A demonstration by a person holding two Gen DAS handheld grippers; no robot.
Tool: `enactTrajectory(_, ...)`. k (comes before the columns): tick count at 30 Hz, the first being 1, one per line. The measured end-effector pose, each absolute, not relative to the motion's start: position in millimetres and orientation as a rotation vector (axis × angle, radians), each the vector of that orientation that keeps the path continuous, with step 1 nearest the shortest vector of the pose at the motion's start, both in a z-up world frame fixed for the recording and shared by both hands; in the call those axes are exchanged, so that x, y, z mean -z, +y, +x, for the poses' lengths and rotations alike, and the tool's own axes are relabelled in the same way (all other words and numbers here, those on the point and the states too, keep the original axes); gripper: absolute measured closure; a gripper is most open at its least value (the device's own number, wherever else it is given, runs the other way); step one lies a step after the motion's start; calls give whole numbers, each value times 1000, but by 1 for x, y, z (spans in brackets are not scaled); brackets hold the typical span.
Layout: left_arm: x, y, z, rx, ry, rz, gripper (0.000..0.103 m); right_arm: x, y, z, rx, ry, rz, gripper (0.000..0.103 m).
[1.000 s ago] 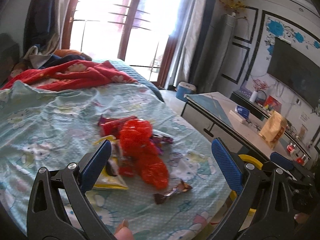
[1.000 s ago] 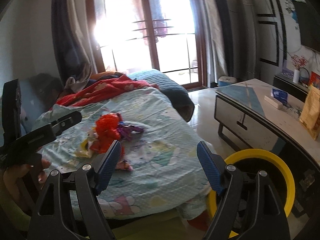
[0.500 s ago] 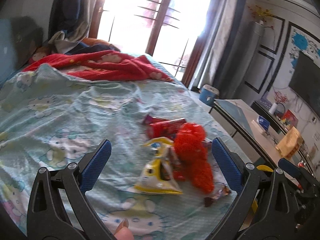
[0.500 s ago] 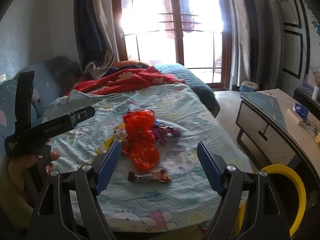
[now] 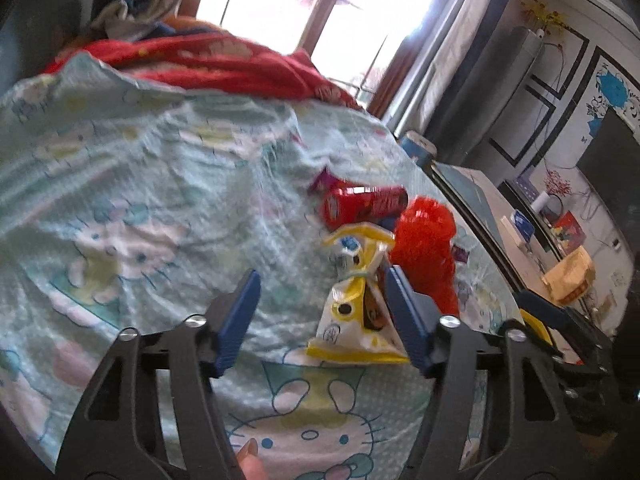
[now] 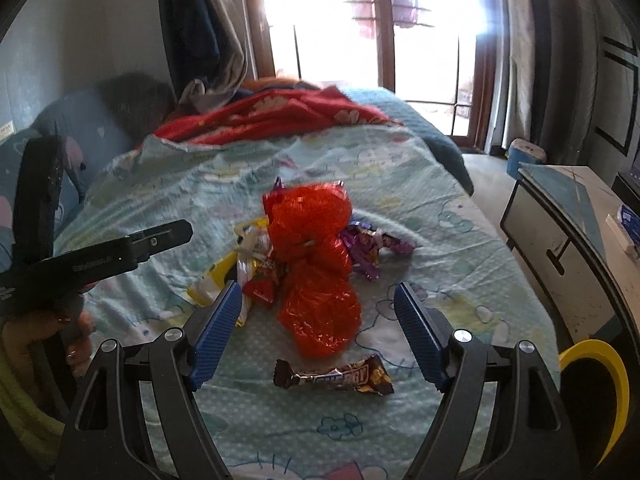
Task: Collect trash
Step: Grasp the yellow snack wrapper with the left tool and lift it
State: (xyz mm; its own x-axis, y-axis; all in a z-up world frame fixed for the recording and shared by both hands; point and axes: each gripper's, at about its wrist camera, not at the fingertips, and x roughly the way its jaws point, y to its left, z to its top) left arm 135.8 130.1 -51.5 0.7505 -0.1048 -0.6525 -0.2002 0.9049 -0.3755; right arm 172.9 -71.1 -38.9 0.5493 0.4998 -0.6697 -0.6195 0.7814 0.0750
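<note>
**Snack trash pile on the cartoon-cat bed sheet**

Bedroom, big bright window at the far end, and a bed covered in a pale teal cartoon-cat sheet [image 5: 152, 208] with a red blanket [image 5: 208, 60] bunched up near the head.

My left gripper [image 5: 320, 312] has just been closing its jaws and they now sit about half apart over the sheet. Nothing is pinched; only bare sheet shows in the gap. The yellow-and-white snack bag [image 5: 352, 312] lies right against the inner side of the right-hand blue pad, mostly past its tip, and whether it touches I can't tell. Just beyond it sit a red foil packet [image 5: 362, 204] and a crumpled orange-red plastic bag [image 5: 424, 244].

My right gripper [image 6: 318, 332] is spread wide and holds nothing. The chocolate bar wrapper [image 6: 334, 376] lies flat on the sheet between its 2 pads, touching neither. Behind that is the same orange-red bag, with purple wrappers [image 6: 368, 244] on its right side and the yellow bag on its left. From this side the left gripper's black body pokes in, with my hand [image 6: 76, 320] wrapped round its handle.

Further out: a low cabinet [image 6: 560, 248] beside the bed and a yellow-rimmed bin [image 6: 608, 380] at its foot.
</note>
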Motion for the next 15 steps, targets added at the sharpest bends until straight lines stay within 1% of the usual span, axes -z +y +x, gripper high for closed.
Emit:
enactTrajectory(1,55,130,137,-39,737,-454,54,41,-69,174,-667,739,-183,27)
enactTrajectory(3,62,127,140,-15,756,-465,65,50,-64,178,-669,760,-196,28)
enactTrajectory(6,69,125,144,12,779,-468,68,62,-58,186,-669,794,-200,30)
enactTrajectory(8,73,122,145,33,789,-468,70,68,-55,190,-667,814,-200,32)
enactTrajectory(12,78,118,149,57,807,-470,70,79,-53,199,-668,848,-190,36)
enactTrajectory(15,82,117,151,65,821,-471,70,85,-52,203,-672,871,-181,44)
